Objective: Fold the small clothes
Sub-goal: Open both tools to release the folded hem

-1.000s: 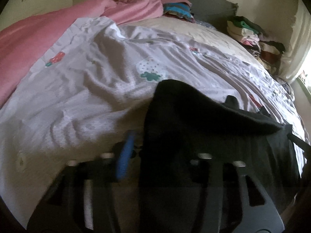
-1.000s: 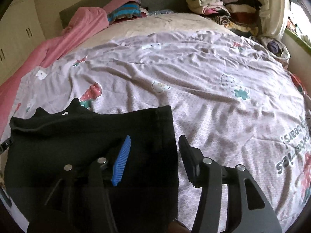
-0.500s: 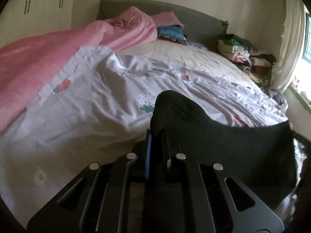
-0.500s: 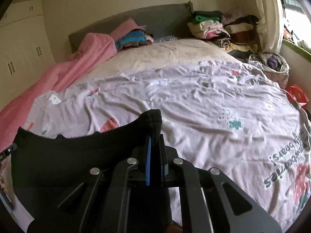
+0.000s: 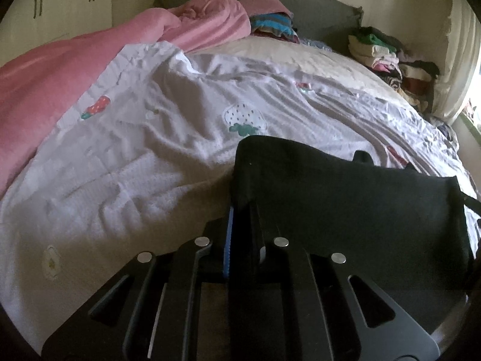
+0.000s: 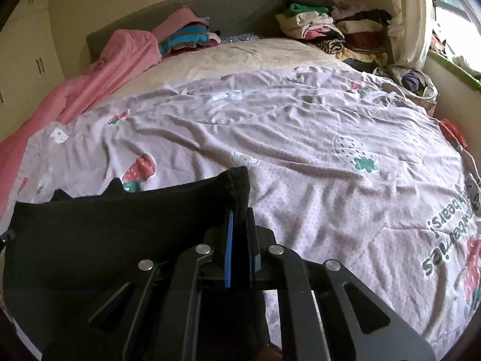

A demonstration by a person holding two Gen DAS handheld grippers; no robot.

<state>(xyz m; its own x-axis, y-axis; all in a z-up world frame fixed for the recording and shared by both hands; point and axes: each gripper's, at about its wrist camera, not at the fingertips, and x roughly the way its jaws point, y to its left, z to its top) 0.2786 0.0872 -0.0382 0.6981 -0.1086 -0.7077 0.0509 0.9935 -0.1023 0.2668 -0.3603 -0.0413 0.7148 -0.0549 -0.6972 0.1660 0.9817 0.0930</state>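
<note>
Strawberry-print bedsheet point(image 6: 300, 138) is covering the bed, with a pink blanket point(image 5: 60, 69) lying along its left side and folded clothes point(image 6: 330, 27) sitting stacked at the far right. At the near edge, the left gripper point(image 5: 240, 234) is clamping the left corner of a black garment point(image 5: 345, 198) — the right gripper point(image 6: 239, 240) is pinching the opposite corner — and the cloth is stretching between them.

Daylight enters from a window point(image 6: 454, 9) at the far right, blown out to white glare. The sheet point(image 5: 168, 138) ahead is bright; the black cloth point(image 5: 345, 186) near the fingers shows no detail. Both views are soft, bowed by fisheye, with dark vignetted corners.
</note>
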